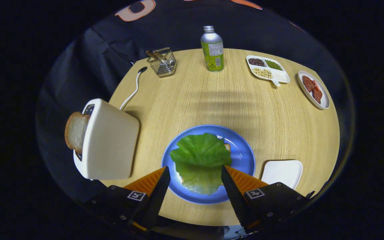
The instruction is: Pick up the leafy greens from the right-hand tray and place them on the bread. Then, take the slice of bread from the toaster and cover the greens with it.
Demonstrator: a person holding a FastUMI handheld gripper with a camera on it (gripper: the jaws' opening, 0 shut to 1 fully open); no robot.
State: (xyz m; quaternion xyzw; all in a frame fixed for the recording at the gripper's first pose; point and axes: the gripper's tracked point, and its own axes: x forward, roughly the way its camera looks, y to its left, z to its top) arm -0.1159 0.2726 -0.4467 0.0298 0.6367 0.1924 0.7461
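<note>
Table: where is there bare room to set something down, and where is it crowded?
Widest bare patch: mid-table, between bottle, toaster and blue plate. Crowded: the far right, with divided dish and meat plate. The open gripper hovers over the lettuce.

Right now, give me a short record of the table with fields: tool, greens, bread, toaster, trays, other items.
tool: tool open, fingers either side of the near part of the lettuce leaf, not pressing on it
greens: lettuce leaf lies on the blue plate, covering the bread, one corner showing
toaster: white toaster beside the plate, bread slice sticking out of its slot
trays: white tray beside the plate, bare
other items: divided dish of beans, dish of meat slices, bottle, wire holder
</note>
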